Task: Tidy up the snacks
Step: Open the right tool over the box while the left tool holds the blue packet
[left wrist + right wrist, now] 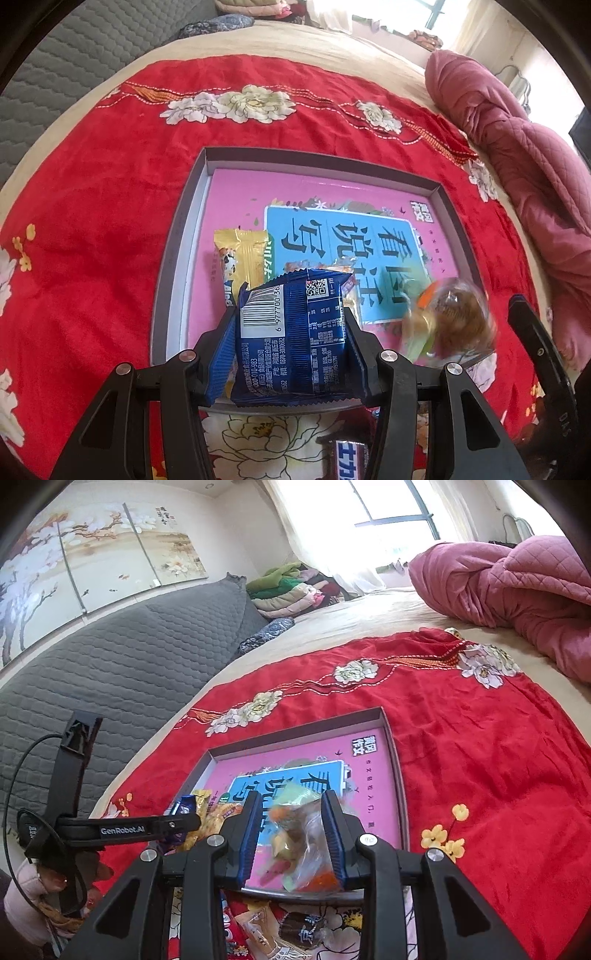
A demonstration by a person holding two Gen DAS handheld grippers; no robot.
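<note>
A shallow grey box (173, 258) with a pink and blue printed bottom lies on a red flowered blanket; it also shows in the right wrist view (397, 775). My left gripper (291, 317) is shut on a blue foil snack packet (291, 332) above the box's near edge. A yellow snack packet (242, 254) and an orange one lie inside behind it. My right gripper (290, 797) is shut on a clear wrapped snack (299, 842) with brown, green and orange parts, held over the box. That snack appears blurred in the left wrist view (450, 317).
Loose snacks lie on the blanket in front of the box (280, 926), and a white and blue bar (351, 459). A pink quilt (517, 590) is heaped at the right. A grey quilted headboard (110, 664) stands on the left.
</note>
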